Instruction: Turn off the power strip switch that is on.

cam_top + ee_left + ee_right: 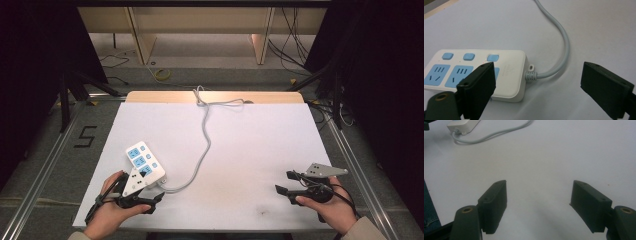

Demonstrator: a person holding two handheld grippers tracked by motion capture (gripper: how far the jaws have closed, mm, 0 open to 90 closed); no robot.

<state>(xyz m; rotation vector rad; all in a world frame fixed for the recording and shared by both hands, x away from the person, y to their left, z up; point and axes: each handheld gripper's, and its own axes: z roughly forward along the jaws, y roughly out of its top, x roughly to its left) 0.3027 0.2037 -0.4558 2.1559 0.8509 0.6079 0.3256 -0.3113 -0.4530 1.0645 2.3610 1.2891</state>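
Where the white rectangular table top [240, 150] meets its far edge, a strip of bare wood shows, and the near corners are cut off by the bottom of the high view. On this surface, toward the near left, lies the white plastic power strip with blue sockets and blue switches [144, 161], set diagonally. In the high view its near end is partly covered by the grey plate of the left gripper [152, 192]. In the left gripper view the strip [474, 72] is cut off at the left edge, so its full length cannot be read, and one socket is hidden behind the near jaw. The embossed marking beside the last switch is too faint to make out.

From the near end of the strip, the grey round power cable [202, 145] loops right, then runs to the far edge, where it passes out of sight.

The left gripper [537, 82] has its jaws wide apart: one jaw stands in front of the strip's top face, the other over bare table beyond the cable [564, 47]. No pad presses on anything.

The right gripper [286, 182] is held near the right edge, well apart from the strip. Its jaws [537, 205] are spread with nothing between them.
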